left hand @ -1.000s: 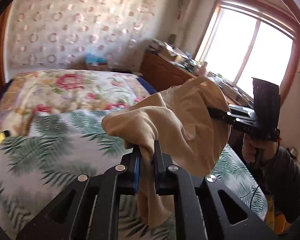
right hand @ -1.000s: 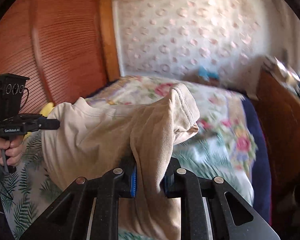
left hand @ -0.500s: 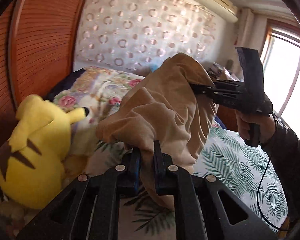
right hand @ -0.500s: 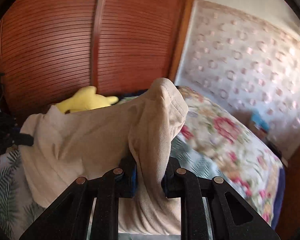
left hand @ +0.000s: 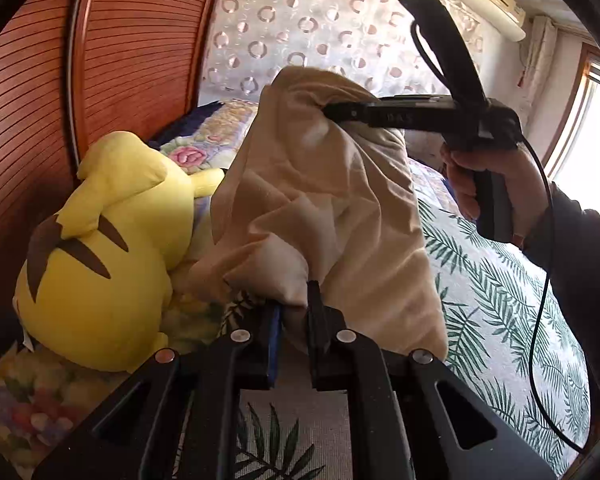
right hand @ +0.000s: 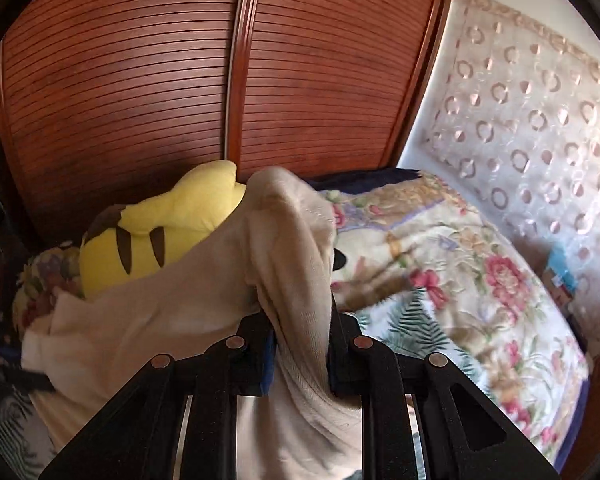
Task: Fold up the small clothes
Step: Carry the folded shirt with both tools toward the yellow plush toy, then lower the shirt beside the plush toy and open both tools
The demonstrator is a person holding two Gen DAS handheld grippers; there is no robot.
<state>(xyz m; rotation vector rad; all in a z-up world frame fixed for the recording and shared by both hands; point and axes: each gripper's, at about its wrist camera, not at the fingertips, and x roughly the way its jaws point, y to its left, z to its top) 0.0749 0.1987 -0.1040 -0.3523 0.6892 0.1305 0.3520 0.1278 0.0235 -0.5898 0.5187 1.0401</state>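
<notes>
A small beige garment [left hand: 320,208] hangs in the air between both grippers, above the bed. My left gripper [left hand: 294,312] is shut on one bunched edge of it. My right gripper [right hand: 302,320] is shut on another edge; the cloth [right hand: 204,320] drapes over its jaws and down to the left. In the left wrist view the right gripper [left hand: 332,111] shows from the side, its tip buried in the garment's top, held by a hand [left hand: 488,176]. The left gripper is a dark blur at the left edge of the right wrist view.
A yellow plush toy [left hand: 100,256] lies by the wooden slatted headboard [right hand: 180,80], close to the garment's left side. The bed has a palm-leaf sheet [left hand: 500,320] and a floral quilt [right hand: 460,280]. A patterned curtain [right hand: 540,100] covers the far wall.
Both grippers swung left with the garment, from facing the window and far wall to facing the headboard and plush toy. The garment stayed gripped at both ends.
</notes>
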